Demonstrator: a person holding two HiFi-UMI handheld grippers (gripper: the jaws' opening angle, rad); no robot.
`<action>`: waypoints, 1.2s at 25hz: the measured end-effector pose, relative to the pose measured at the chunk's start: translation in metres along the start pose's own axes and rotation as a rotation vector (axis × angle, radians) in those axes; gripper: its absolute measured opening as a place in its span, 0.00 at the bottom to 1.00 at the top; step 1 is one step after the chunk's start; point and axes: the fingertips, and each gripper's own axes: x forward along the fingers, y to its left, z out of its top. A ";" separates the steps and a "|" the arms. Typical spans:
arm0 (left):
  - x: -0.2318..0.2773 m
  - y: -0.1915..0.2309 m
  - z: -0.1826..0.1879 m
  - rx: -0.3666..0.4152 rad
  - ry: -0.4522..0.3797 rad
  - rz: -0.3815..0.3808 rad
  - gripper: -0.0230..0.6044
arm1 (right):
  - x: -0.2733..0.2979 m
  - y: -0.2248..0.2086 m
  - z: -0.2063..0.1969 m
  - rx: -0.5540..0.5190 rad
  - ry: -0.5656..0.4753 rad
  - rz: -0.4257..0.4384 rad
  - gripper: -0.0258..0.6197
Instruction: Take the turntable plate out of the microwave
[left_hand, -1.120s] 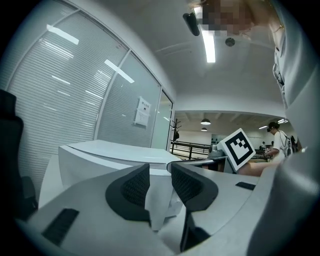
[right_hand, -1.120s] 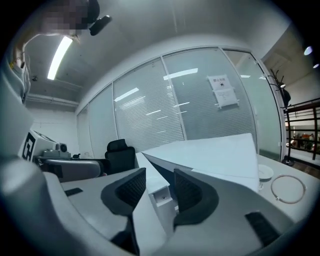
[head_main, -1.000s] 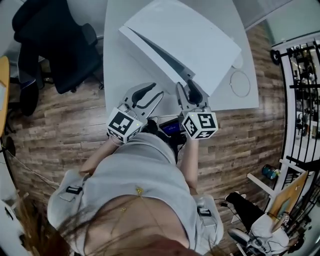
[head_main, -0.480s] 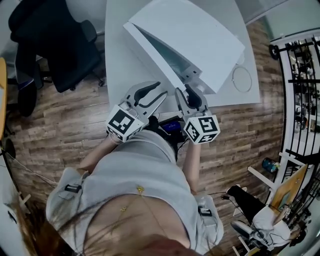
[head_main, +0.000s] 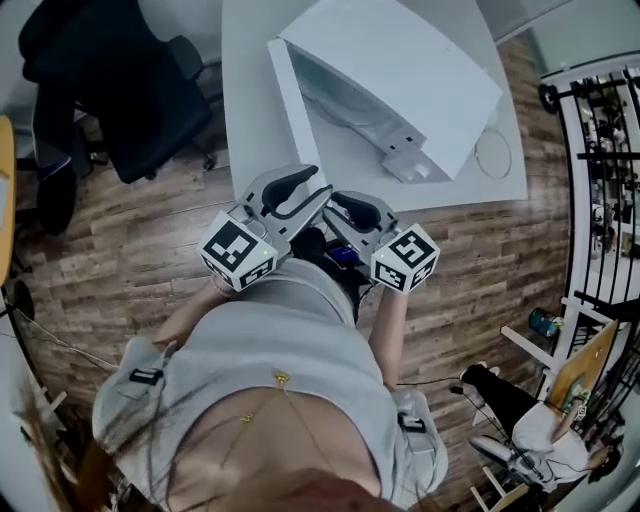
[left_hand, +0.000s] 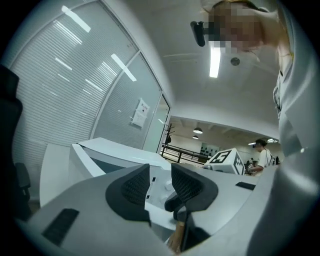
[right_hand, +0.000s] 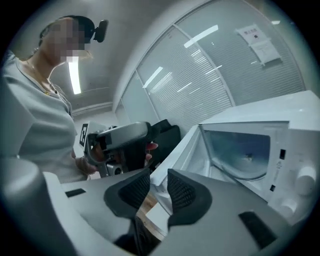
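Upper left: black padded office chair (head_main: 120, 90) on brown wood-plank floor (head_main: 130, 250). Top ctr: white tabletop (head_main: 245, 100) w/ thin white ring (head_main: 478, 150) nr rt edge. Far rt: black metal rack (head_main: 600, 130).

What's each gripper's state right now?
Left gripper: open, empty.
Right gripper: open, jaws have just been closing, nothing pinched; the microwave door edge shows beyond the gap.
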 end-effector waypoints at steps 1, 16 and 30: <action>-0.008 0.000 0.006 -0.015 -0.004 -0.002 0.26 | 0.008 0.007 0.000 -0.007 -0.002 0.019 0.22; -0.054 0.017 -0.009 -0.052 0.049 0.049 0.26 | 0.056 0.013 0.031 -0.114 -0.107 -0.126 0.19; 0.003 0.087 -0.031 0.009 0.008 0.094 0.26 | 0.013 -0.043 0.058 -0.080 -0.322 -0.423 0.19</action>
